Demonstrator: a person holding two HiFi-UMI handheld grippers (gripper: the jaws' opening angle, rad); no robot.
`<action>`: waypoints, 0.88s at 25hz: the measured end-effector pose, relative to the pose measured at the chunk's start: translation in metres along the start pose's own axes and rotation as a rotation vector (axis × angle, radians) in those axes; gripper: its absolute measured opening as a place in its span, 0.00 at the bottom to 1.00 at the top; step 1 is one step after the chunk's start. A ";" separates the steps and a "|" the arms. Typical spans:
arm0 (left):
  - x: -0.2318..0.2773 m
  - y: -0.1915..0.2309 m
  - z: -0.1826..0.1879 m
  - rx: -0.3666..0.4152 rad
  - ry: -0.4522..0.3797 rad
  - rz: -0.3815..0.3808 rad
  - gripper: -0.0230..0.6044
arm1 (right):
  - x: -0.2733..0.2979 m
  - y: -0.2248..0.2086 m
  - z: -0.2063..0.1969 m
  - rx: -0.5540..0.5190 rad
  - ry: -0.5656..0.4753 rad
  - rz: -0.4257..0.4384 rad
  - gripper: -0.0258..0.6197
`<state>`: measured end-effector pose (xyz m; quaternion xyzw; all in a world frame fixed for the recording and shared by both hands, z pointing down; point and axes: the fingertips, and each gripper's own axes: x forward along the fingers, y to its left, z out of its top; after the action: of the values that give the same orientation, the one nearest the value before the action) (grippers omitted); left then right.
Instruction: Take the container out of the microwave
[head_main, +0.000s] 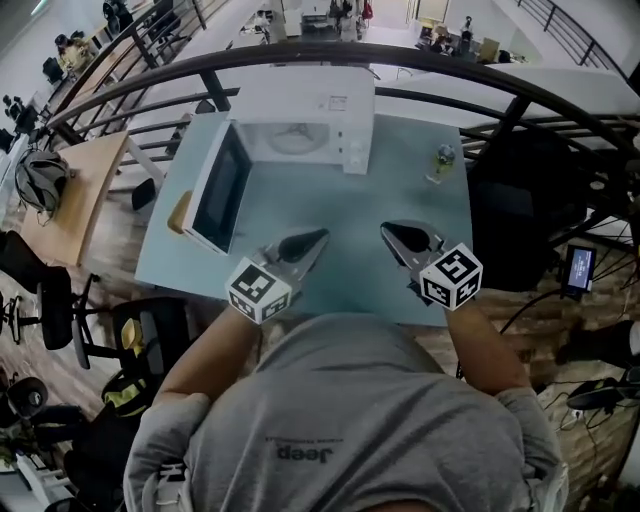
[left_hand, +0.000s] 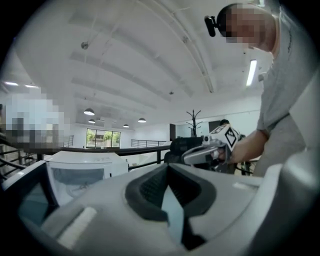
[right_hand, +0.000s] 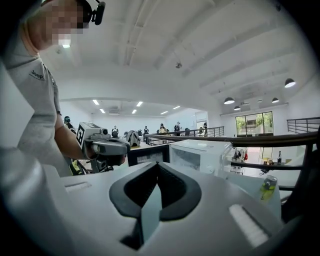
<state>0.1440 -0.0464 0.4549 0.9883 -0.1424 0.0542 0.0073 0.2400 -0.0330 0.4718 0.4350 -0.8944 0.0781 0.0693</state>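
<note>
A white microwave (head_main: 318, 108) stands at the back of the light blue table (head_main: 350, 270), its door (head_main: 222, 188) swung open to the left. Inside it sits a pale round container (head_main: 295, 138), dim behind the opening and also seen in the left gripper view (left_hand: 75, 177). My left gripper (head_main: 322, 235) and right gripper (head_main: 384, 228) hover side by side over the table's front half, well short of the microwave. Both are shut with nothing in them. The left gripper's jaws (left_hand: 168, 167) meet at their tips, as do the right gripper's (right_hand: 157, 165).
A small clear bottle with a greenish label (head_main: 443, 160) stands on the table to the right of the microwave. A curved black railing (head_main: 420, 60) runs behind the table. Office chairs (head_main: 60, 300) and a wooden desk (head_main: 85, 195) stand to the left.
</note>
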 end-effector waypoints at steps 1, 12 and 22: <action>-0.005 0.006 -0.004 -0.005 0.008 -0.005 0.06 | 0.005 0.002 -0.002 0.004 0.002 -0.009 0.05; -0.061 0.090 -0.032 -0.053 0.048 -0.072 0.06 | 0.089 0.020 -0.009 0.066 0.030 -0.110 0.05; -0.080 0.128 -0.052 -0.129 0.020 -0.031 0.06 | 0.116 0.026 -0.020 0.105 0.075 -0.129 0.05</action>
<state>0.0259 -0.1454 0.4977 0.9873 -0.1301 0.0547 0.0731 0.1498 -0.1024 0.5118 0.4914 -0.8560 0.1363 0.0849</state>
